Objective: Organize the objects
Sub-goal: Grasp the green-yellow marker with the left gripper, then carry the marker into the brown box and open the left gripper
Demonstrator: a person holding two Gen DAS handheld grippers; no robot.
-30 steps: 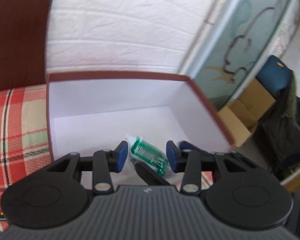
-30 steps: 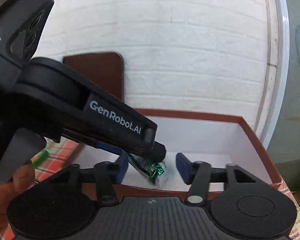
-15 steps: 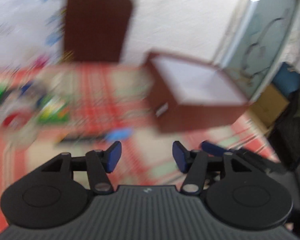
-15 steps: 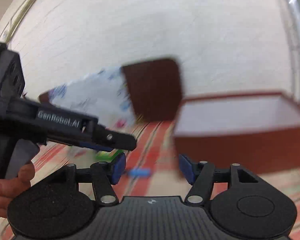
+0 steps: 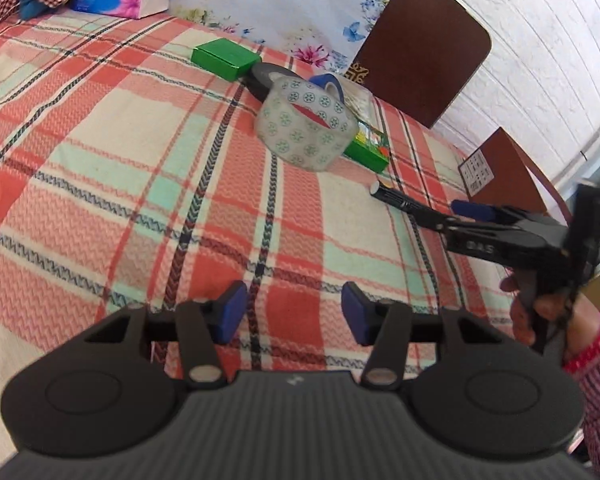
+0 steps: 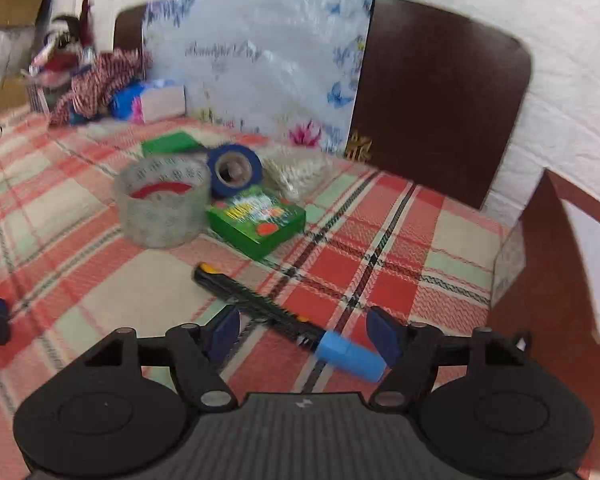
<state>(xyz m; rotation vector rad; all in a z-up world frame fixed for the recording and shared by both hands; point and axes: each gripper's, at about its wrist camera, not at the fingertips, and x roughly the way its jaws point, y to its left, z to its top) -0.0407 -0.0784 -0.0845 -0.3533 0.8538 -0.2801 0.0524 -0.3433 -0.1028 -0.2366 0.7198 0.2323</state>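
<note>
Right wrist view shows what we have turned to: a second ago both tools sat over the open brown box (image 6: 556,280), with a green packet between them above its white inside, and now we have swung away from it and face the loose things on the checked tabletop (image 6: 380,248). We take that to mean the packet is delivered and a fresh pick is due. The right tool (image 6: 303,330) hovers with its jaws spread and empty, and the black marker (image 6: 260,304) lies slanted just in front of them, its blue cap toward the box, which stands to the marker's right at the frame edge. Beyond the marker sit the green carton (image 6: 256,220), the clear patterned tape roll (image 6: 162,208) left of that carton, and the blue tape roll (image 6: 235,168) behind it. The left tool (image 5: 290,314) is likewise released and carries nothing, hanging over bare cloth well to the marker's left. We judge the marker the likely next item, since the right tool is nearest and roughly lined up with it; the rest still wait.
</note>
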